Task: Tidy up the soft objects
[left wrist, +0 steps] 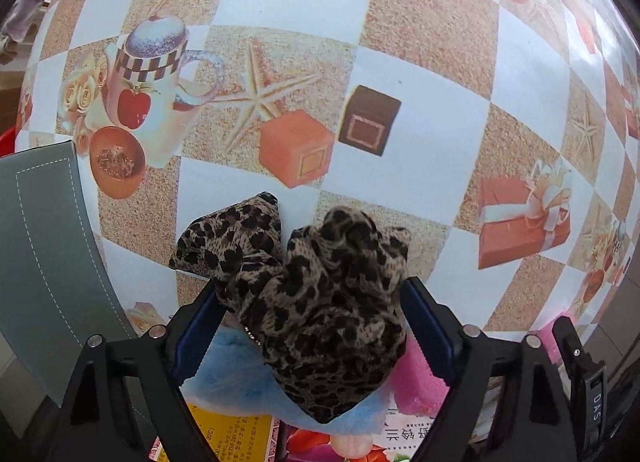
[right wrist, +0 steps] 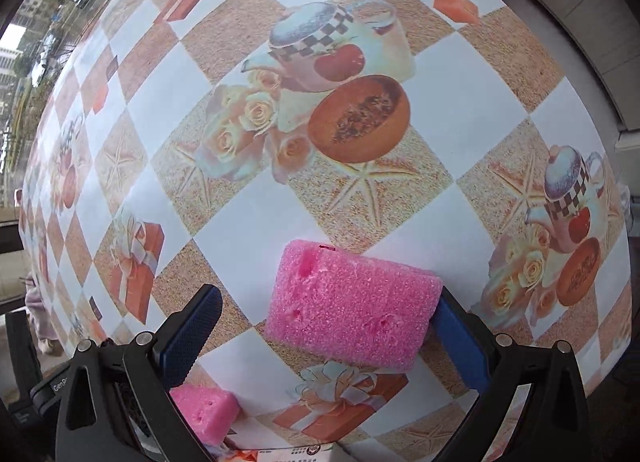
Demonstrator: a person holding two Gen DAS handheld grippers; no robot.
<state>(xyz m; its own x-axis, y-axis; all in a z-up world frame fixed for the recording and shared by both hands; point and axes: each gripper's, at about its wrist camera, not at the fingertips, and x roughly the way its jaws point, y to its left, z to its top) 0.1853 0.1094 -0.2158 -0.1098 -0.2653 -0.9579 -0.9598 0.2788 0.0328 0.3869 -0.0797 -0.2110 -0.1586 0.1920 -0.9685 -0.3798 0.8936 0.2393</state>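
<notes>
My left gripper (left wrist: 312,326): jaws fairly wide, blue pads on either side of a bunched leopard-print cloth (left wrist: 316,302) at lower centre of the left wrist view. The right pad touches the fabric; the left pad sits at the cloth's edge. I cannot tell whether the pads press it.
Leopard-print cloth: tan with dark spots, crumpled into a mound, with one flap spreading up and left onto the table. It lies on top of a fluffy light-blue cloth (left wrist: 236,378).
Light-blue cloth: pale and fuzzy, at lower centre, mostly covered by the leopard print.
My right gripper (right wrist: 328,326): jaws spread wide in the lower half of the right wrist view. The right blue pad touches the end of a pink foam block (right wrist: 352,310); the left pad stands well apart from it, so nothing is clamped.
Pink foam block: a bright, coarse rectangle with a few gouged holes, lying flat on the table at lower centre.
Smaller pink foam piece (right wrist: 206,414): at lower left, just below my left finger.
Tablecloth (right wrist: 256,206): glossy white and sandy checks printed with starfish, teapots, roses and gift boxes.
Grey stitched mat (left wrist: 44,246): at the left edge of the left wrist view.
</notes>
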